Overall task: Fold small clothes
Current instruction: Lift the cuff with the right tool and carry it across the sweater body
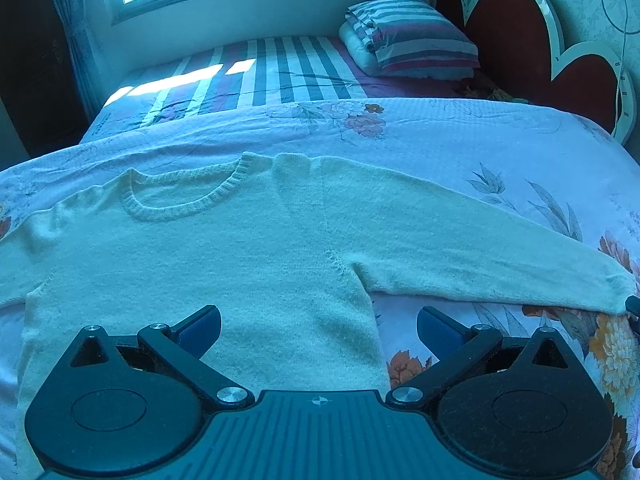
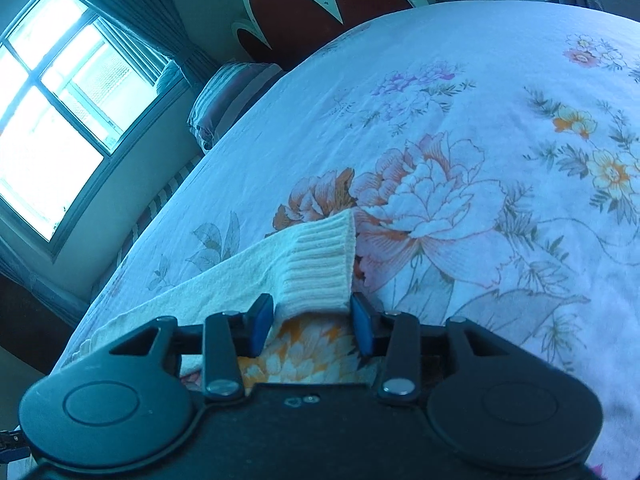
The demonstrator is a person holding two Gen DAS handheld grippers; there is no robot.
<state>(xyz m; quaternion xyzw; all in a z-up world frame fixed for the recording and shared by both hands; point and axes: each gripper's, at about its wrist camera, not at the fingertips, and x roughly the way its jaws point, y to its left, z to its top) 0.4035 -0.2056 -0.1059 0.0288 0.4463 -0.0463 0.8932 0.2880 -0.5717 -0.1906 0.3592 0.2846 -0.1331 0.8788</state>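
Left wrist view: I see my left gripper (image 1: 318,330) hanging over the lower part of a cream sweater (image 1: 208,256) that lies flat on the bedspread (image 1: 440,136).
Left gripper state: jaws spread wide apart, nothing between the pads; one blue pad (image 1: 200,330) sits over the knit, the other over the flowered cloth just past the sweater's side edge.
Sweater: spread out ahead of my left tool, neckline (image 1: 188,196) far forward and to the left, body running back under the gripper.
Sleeve: from the left tool it stretches forward-right across the bedspread to the picture's right edge, where a dark bit of the other tool shows at its end.
Right wrist view: my right gripper (image 2: 314,320) is at the ribbed cuff (image 2: 320,264) of that sleeve.
Right gripper state: jaws partly drawn in, standing at either side of the cuff's near end; the cuff looks lifted off the bedspread there, but I cannot tell whether the pads truly press on it.
Cuff position: straight ahead of the right tool, pointing away from it, with the sleeve trailing off to the tool's left.
Beyond the tools: striped pillows (image 1: 412,36) and a red headboard (image 1: 516,36) lie far ahead of the left gripper, with a window (image 2: 52,120) off to the right tool's left.
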